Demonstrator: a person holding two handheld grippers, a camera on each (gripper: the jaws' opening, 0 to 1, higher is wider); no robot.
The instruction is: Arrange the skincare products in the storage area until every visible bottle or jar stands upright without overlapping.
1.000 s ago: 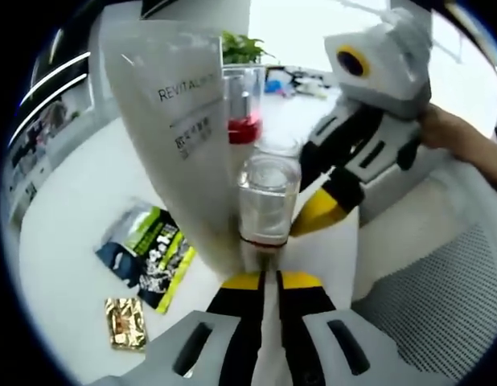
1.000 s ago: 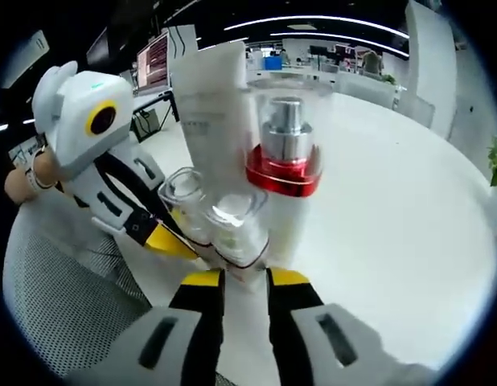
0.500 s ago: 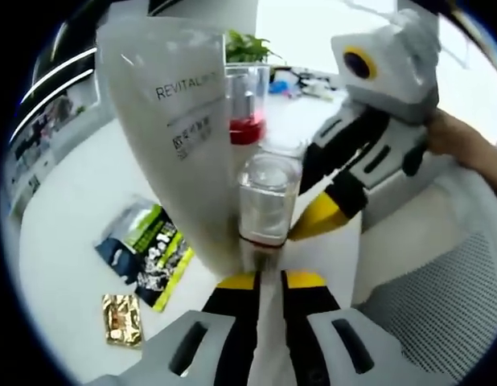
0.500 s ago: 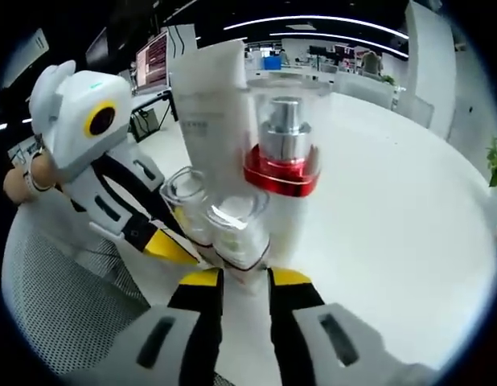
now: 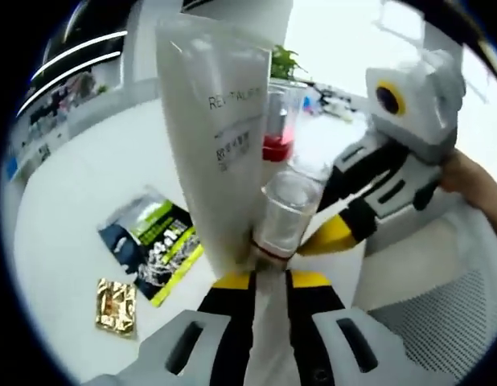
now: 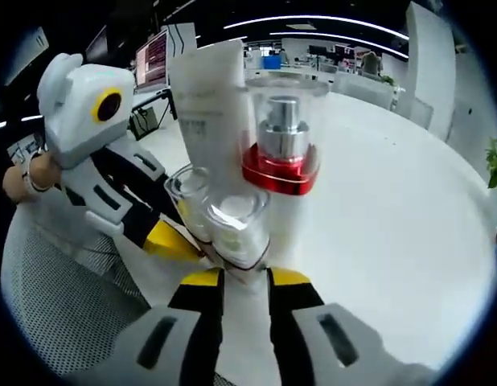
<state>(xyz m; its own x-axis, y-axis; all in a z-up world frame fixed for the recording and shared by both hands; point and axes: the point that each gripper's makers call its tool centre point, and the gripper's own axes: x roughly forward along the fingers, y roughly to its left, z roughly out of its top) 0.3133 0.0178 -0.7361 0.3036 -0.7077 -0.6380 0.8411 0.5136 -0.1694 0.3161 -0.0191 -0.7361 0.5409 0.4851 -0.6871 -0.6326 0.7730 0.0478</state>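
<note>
I have the round white table (image 6: 409, 209) under everything, and a grey mesh surface (image 6: 47, 297) at its near left edge in the right gripper view. The biggest product, a tall white squeeze tube with grey printed lettering (image 5: 220, 145), stands upright at the middle, the others crowded just beside it. My left gripper (image 5: 269, 277) has its yellow-tipped jaws narrow around the base of the cluster, seemingly pinching the tube's foot to steady it, though I cannot tell exactly what it grips. My right gripper (image 6: 236, 277) has its jaws narrowed near a small clear jar with a pale cream inside (image 6: 232, 229); contact is hidden, probably bracing it upright. A clear pump bottle with a red collar (image 6: 282, 161) stands behind the jar, next to the tube. Left of the tube lie a flat green-and-black sachet (image 5: 156, 245) and a small gold foil packet (image 5: 116, 305), well apart from the bottles.
</note>
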